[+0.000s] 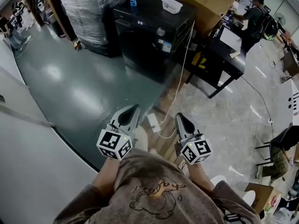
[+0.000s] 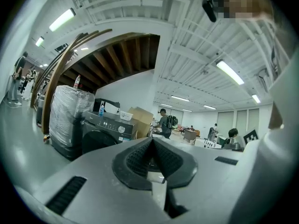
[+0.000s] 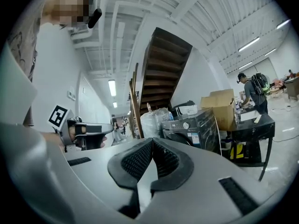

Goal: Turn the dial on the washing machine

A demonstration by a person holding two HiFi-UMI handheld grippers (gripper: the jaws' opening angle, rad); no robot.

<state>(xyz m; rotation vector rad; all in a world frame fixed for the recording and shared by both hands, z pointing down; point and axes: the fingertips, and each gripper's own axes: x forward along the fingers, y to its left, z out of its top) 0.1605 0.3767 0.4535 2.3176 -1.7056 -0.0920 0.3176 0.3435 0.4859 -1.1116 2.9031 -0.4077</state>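
A black washing machine (image 1: 149, 38) stands a few steps ahead, its round silver dial (image 1: 160, 31) on the front panel. Both grippers are held low near the person's chest, far short of the machine. My left gripper (image 1: 132, 109) and right gripper (image 1: 180, 117) point forward, each shut with nothing between the jaws. In the left gripper view the shut jaws (image 2: 153, 142) aim toward the machine (image 2: 100, 134) and its dial (image 2: 121, 129). In the right gripper view the jaws (image 3: 152, 143) are shut too; machine (image 3: 194, 129) and dial (image 3: 186, 125) lie beyond.
On the machine sit a white tub (image 1: 171, 4) and a blue bottle (image 1: 133, 0). A plastic-wrapped pallet (image 1: 88, 8) stands to its left, a cardboard box (image 1: 205, 1) and a black table (image 1: 224, 55) to its right. A white cable (image 1: 183, 73) runs to a power strip (image 1: 153, 122). A person (image 1: 252, 20) stands far right.
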